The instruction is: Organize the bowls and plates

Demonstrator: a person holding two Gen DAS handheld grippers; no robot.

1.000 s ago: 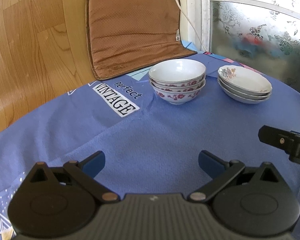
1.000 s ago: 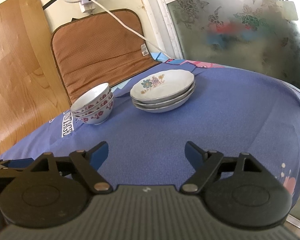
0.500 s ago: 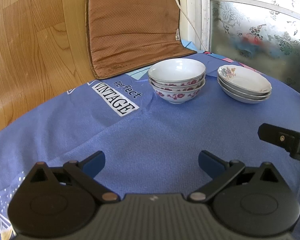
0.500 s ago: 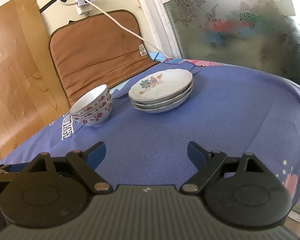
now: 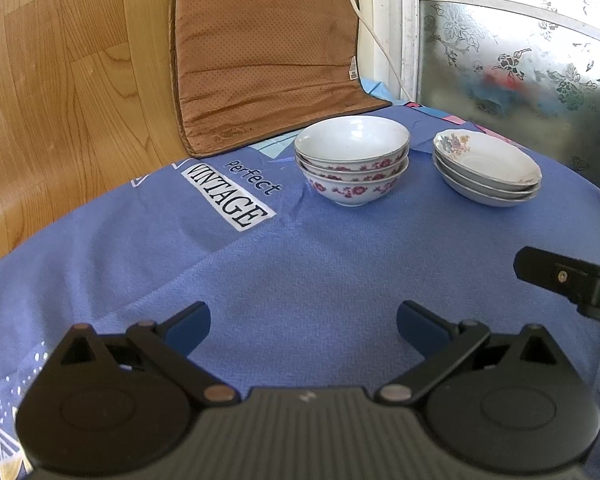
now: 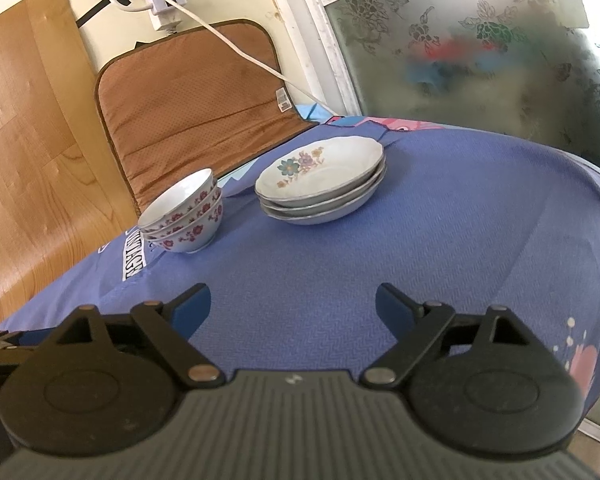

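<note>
Task looks finished: three nested bowls [image 5: 352, 160] just beside three stacked plates [image 5: 486, 170] on blue cloth [image 5: 300, 264]. Left gripper [image 5: 303, 322] and right gripper [image 6: 293, 306] both spread wide, empty, well short of crockery. Best left undisturbed.

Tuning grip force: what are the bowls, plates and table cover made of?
Bowls: likely glazed ceramic, glossy white, red floral band.
Plates: same look, shiny glaze, printed flowers, thin grey rims.
Table cover: woven blue fabric, matte, herringbone texture, creases.

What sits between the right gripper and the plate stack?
Nothing: only bare blue tablecloth between the right gripper and the plate stack, per the right wrist view.
</note>
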